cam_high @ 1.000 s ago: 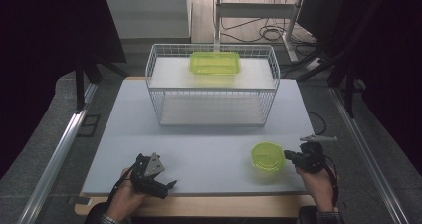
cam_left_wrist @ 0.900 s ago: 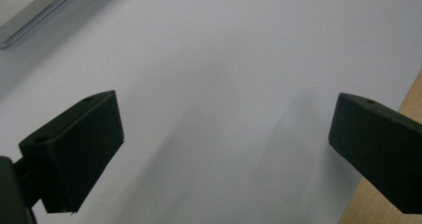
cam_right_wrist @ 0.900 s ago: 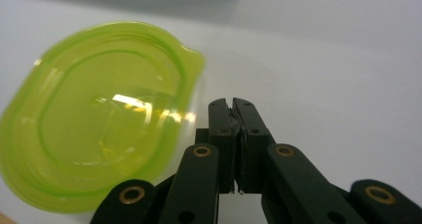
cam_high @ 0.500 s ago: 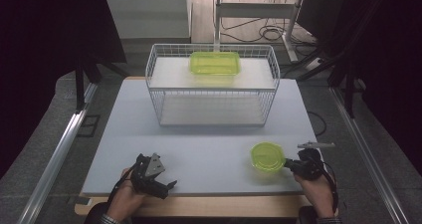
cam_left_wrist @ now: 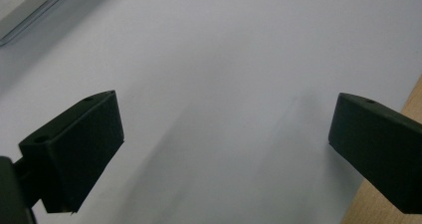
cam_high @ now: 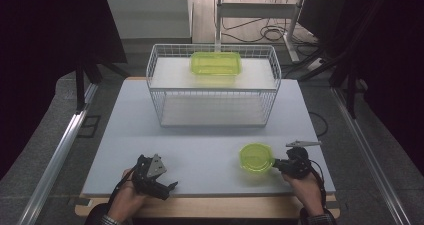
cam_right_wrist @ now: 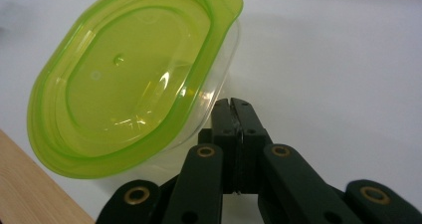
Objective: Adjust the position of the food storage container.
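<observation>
Right tongs [cam_high: 276,163]: clenched, jaws pressed flat together with nothing between them; in the right gripper view the closed tips [cam_right_wrist: 234,104] sit against the clear wall of the container, just under its lid rim; whether they truly touch it I cannot tell
Round container: small clear plastic tub with a lime-green snap lid [cam_high: 256,157]; stands on the desk at about 5 o'clock from the desk's middle, directly at 9 o'clock of the right tongs; in the right gripper view [cam_right_wrist: 134,79] the lid has a small pull tab at its far edge
Left tongs [cam_high: 167,187]: released, jaws standing wide apart over bare desk, nothing between them; at 7 o'clock on the desk, near its front edge
Desk: pale grey-white board [cam_high: 200,145] with a light wooden strip along the near edge
Wire basket: white rectangular wire basket [cam_high: 165,92] at 12 o'clock on the desk
Rectangular container: lime-green lidded plastic box [cam_high: 216,63] lying on top of the basket, toward its back
Writing: no brand, label or lettering readable on either lid; the round lid shows only moulded ridges and a small central dimple
</observation>
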Tool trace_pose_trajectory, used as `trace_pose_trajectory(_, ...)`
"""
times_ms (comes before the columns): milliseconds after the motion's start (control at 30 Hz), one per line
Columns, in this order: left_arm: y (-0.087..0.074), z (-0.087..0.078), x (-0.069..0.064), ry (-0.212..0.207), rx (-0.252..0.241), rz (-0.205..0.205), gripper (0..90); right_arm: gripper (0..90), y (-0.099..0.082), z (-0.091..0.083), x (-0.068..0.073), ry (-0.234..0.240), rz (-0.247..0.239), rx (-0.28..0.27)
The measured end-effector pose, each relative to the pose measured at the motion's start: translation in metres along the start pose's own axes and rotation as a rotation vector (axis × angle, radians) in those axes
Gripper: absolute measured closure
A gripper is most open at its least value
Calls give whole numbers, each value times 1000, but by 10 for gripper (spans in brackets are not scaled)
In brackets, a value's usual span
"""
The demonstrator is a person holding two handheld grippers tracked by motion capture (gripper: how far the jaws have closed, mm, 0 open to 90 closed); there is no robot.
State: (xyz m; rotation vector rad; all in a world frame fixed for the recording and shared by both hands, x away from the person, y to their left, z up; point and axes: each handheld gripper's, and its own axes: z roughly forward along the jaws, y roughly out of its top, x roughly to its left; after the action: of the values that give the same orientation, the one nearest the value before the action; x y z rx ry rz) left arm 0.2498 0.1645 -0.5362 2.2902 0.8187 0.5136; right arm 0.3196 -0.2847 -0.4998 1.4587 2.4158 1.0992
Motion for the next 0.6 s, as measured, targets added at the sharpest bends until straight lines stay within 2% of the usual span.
trace_pose_trajectory(133, 0, 0, 0, 0, 2, 0, 7, 890, 5, 11, 12, 45, -14, 11)
trace_pose_trajectory(600, 0, 0, 0, 1, 4, 1, 7, 890, 17, 40, 42, 140, -39, 34)
